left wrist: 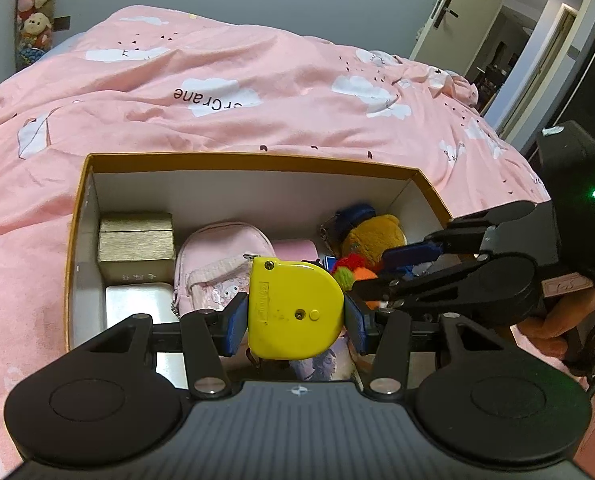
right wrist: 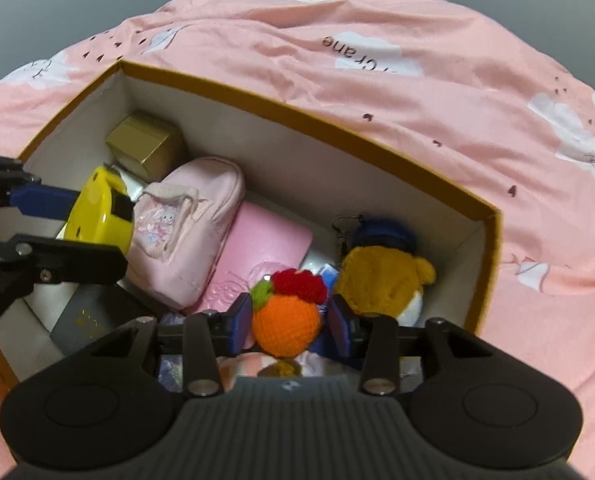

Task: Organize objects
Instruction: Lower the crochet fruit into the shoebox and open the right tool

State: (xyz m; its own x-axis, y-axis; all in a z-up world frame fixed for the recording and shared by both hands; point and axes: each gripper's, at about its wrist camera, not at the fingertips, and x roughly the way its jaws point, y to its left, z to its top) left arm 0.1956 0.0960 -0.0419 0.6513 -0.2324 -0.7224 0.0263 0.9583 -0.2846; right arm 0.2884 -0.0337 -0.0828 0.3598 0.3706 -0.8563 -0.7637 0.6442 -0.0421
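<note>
Two claws are working over one open box (left wrist: 253,162) that is sitting on a pink quilt (left wrist: 225,80). Left claw (left wrist: 295,316) is clamping a yellow tape measure (left wrist: 293,312), blue pads (left wrist: 235,322) pressing its two sides; the tape is hanging above the box interior, not touching the contents as far as the views show. Right claw (right wrist: 291,322) is gripping a crocheted orange (right wrist: 287,330) with red and green trim, pads against both flanks, held over the box's near part.

Ahead of the left claw and to its left, a gold box (left wrist: 135,248) is standing in the far corner, with a silver case (left wrist: 137,304) just in front of it. Directly ahead, a pink pouch (left wrist: 217,264) is lying partly behind the tape. Ahead of the right claw, a pink notebook (right wrist: 265,248) is lying flat, the pouch overlapping its left edge. To that claw's right, a brown plush (right wrist: 381,276) in a blue cap is leaning by the box's end wall. Below the left claw, in the right wrist view, a dark booklet (right wrist: 85,324) is lying on the floor of the box.

Right claw is showing in the left wrist view, to the right of the tape.
</note>
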